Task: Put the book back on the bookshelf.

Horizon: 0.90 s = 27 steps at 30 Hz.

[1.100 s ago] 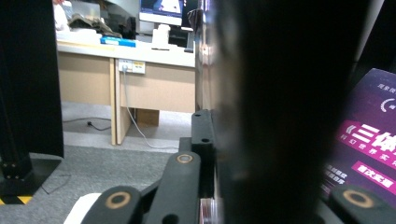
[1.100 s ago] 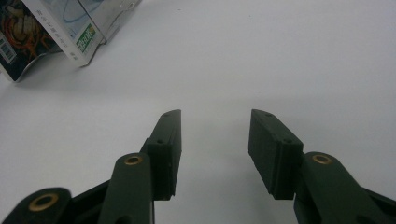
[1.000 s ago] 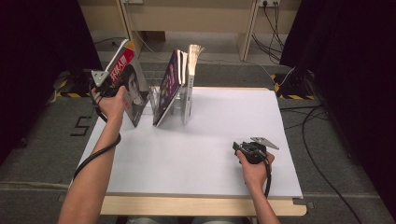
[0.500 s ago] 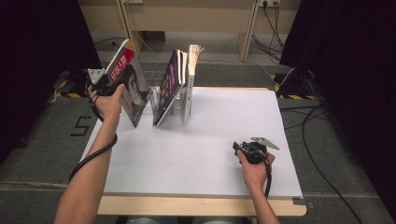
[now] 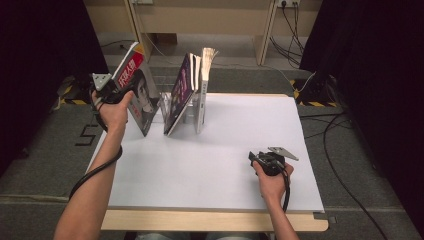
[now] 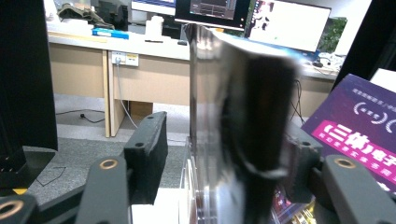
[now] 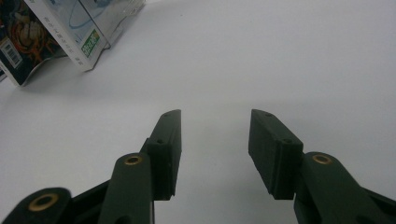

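A red-and-black magazine (image 5: 139, 97) leans tilted at the table's far left, next to a purple book (image 5: 181, 92) and a white book (image 5: 204, 85) in a clear stand (image 5: 187, 119). My left gripper (image 5: 122, 91) is at the magazine's upper left edge. In the left gripper view the glossy magazine (image 6: 233, 93) stands between the jaws of this gripper (image 6: 227, 140). The jaws have just been opening, and the left pad (image 6: 152, 144) is clear of the cover. The purple book (image 6: 359, 130) shows to its right. My right gripper (image 5: 252, 159) (image 7: 215, 144) rests open over bare table, with nothing in it.
The white table top (image 5: 215, 165) has a wooden front edge. The lower corners of the white book (image 7: 93, 32) and a colourful cover (image 7: 23, 37) are at the top left of the right gripper view. Desks, monitors and floor cables lie beyond the table.
The left hand has shifted slightly at the magazine's edge, and the magazine stays leaning in place. The right hand and gripper have not moved.
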Available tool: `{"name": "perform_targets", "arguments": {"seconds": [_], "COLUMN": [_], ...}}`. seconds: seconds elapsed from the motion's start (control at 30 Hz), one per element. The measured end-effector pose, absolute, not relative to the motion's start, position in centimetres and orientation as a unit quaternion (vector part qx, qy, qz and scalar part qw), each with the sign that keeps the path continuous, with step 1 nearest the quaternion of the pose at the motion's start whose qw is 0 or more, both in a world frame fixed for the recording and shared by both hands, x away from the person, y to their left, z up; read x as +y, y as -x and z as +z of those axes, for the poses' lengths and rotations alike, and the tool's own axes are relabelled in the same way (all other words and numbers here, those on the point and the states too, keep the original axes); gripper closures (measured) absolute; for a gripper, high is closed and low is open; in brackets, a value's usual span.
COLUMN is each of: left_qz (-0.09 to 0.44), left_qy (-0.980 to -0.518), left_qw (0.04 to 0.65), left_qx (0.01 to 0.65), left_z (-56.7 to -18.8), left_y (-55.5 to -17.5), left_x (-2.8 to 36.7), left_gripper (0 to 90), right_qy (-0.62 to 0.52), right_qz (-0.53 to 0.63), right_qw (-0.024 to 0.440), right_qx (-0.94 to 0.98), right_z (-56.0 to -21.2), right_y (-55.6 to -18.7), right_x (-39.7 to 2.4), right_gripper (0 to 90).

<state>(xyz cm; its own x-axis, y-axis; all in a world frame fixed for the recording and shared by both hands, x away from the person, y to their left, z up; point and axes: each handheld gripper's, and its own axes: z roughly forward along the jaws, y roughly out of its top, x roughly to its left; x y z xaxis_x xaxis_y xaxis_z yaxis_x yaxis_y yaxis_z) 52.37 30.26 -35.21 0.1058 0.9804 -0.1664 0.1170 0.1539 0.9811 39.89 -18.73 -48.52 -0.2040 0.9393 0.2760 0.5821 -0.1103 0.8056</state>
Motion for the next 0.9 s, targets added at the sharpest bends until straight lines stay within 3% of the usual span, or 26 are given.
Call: {"name": "perform_targets", "arguments": {"seconds": [0.4, 0.9], "left_qz": [0.385, 0.381], "left_qy": [-0.521, -0.54], "left_qw": [0.538, 0.536], "left_qx": [0.54, 0.525], "left_z": [-35.3, -34.7], "left_y": [-51.1, -49.3], "left_x": [30.3, 30.6], "left_gripper": [31.5, 27.6], "right_qy": [-0.602, -0.603], "right_qz": [0.445, 0.447], "right_qw": [0.202, 0.201], "right_qx": [0.632, 0.629], "right_z": [-48.4, -48.3], "right_y": [-39.8, -39.8], "right_x": [-18.9, -18.8], "right_gripper": [54.9, 54.9]}}
